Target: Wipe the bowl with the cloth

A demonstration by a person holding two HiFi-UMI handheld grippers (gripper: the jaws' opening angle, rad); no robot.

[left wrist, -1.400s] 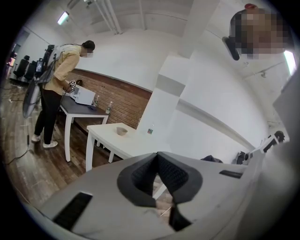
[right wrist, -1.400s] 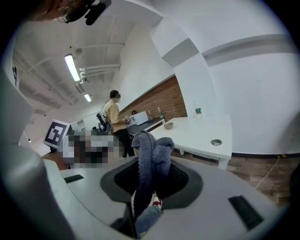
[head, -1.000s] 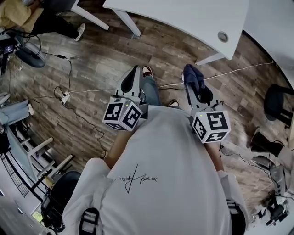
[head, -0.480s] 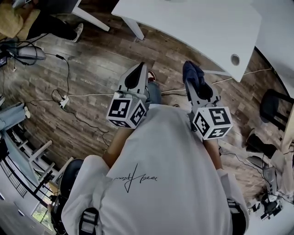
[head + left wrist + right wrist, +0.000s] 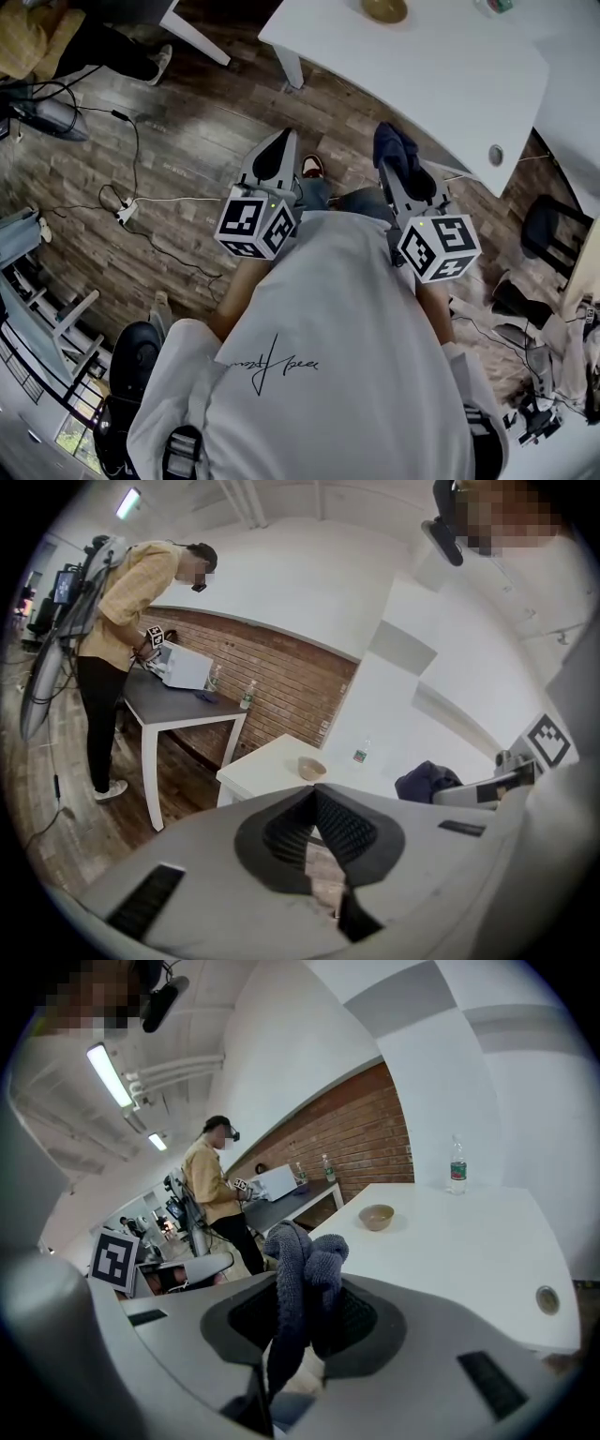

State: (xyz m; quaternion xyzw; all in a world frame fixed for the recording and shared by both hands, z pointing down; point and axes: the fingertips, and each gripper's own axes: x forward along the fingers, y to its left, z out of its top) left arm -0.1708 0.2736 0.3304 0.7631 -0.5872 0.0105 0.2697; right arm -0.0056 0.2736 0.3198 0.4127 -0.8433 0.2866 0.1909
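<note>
A tan bowl [image 5: 385, 9] stands on the white table [image 5: 441, 75] at the top of the head view; it also shows in the left gripper view [image 5: 311, 768] and in the right gripper view [image 5: 376, 1216]. My right gripper [image 5: 396, 155] is shut on a dark blue cloth [image 5: 395, 150], which bunches above its jaws [image 5: 302, 1265]. My left gripper [image 5: 277, 155] is shut with nothing in it; its tips meet over the wooden floor [image 5: 314, 791]. Both grippers hang short of the table's near edge, well away from the bowl.
A water bottle [image 5: 457, 1173] stands on the white table beyond the bowl. A grey table [image 5: 169, 700] with a person [image 5: 127, 639] bent over it is at the left. Cables [image 5: 141, 202] run across the wooden floor. A black chair [image 5: 548, 220] stands at the right.
The white table has come nearer and lower in the head view, and the bowl has entered at the top. Both grippers stay shut, the cloth still in the right one.
</note>
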